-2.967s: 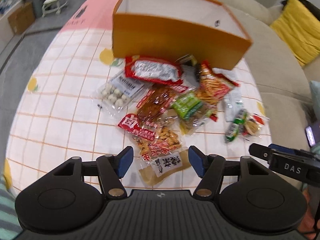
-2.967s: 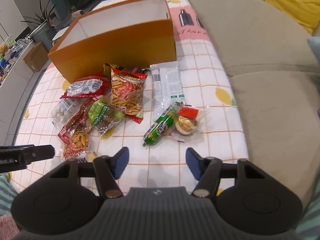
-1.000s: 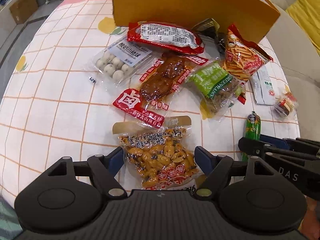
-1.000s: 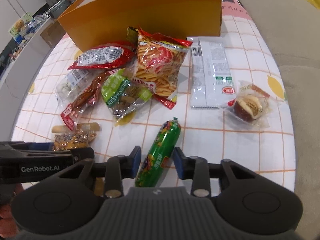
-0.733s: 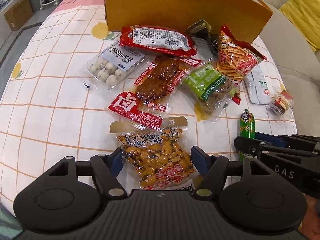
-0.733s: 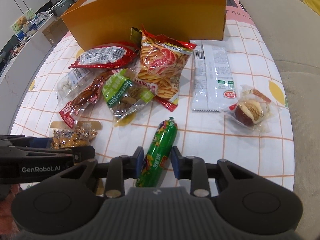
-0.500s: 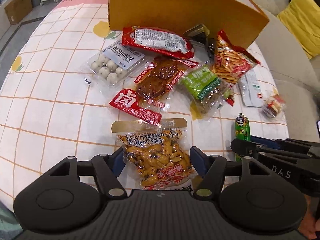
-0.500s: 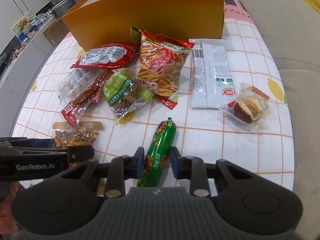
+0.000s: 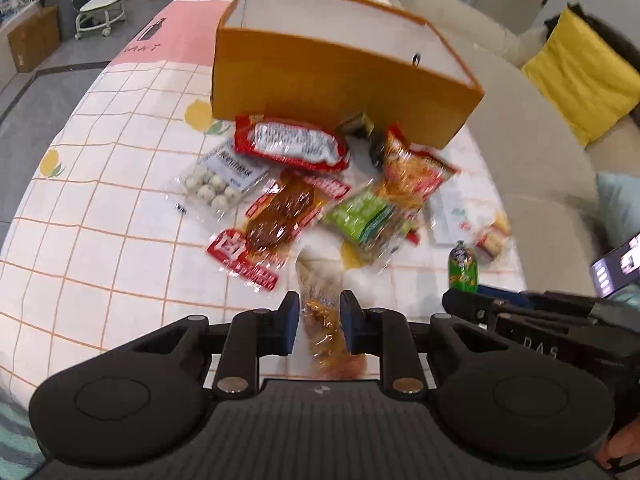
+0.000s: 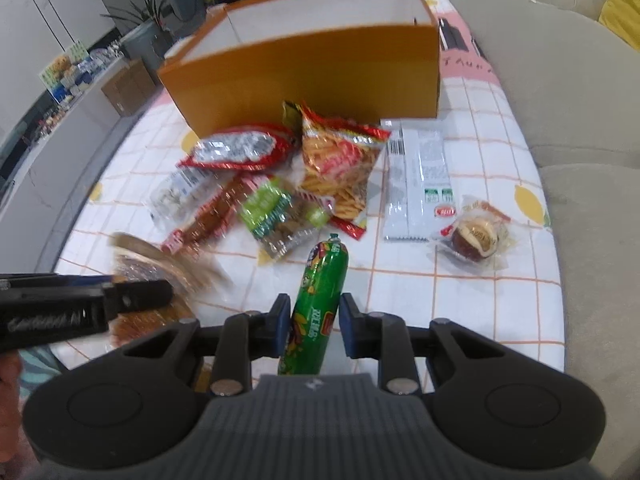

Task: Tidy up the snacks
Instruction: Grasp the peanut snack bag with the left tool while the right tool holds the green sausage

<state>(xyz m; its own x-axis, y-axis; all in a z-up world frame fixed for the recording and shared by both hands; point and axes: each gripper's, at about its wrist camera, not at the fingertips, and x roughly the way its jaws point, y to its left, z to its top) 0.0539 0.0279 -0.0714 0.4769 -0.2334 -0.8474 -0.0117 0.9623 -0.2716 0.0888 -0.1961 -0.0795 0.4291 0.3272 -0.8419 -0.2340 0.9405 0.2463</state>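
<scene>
My left gripper (image 9: 319, 322) is shut on a yellow peanut snack bag (image 9: 326, 312) and holds it up off the table; the bag shows blurred in the right wrist view (image 10: 160, 264). My right gripper (image 10: 313, 322) is shut on a green sausage stick (image 10: 316, 304), also lifted; the stick shows in the left wrist view (image 9: 463, 266). The open orange box (image 9: 340, 76) stands at the far side of the table, white inside; it also shows in the right wrist view (image 10: 312, 68). Several snack packets lie in front of it.
On the checked tablecloth (image 9: 100, 216) lie a red packet (image 9: 290, 146), a pack of white balls (image 9: 218, 182), a brown meat packet (image 9: 280, 216), a green packet (image 10: 276, 216), an orange chips bag (image 10: 340, 160), a white wrapper (image 10: 420, 176) and a round cake (image 10: 476, 238). A beige sofa (image 10: 560, 92) borders the table's right.
My left gripper closed on the peanut bag and lifted it. My right gripper, around the green sausage stick, rose with it. Both pulled up and back, so the box's inside shows.
</scene>
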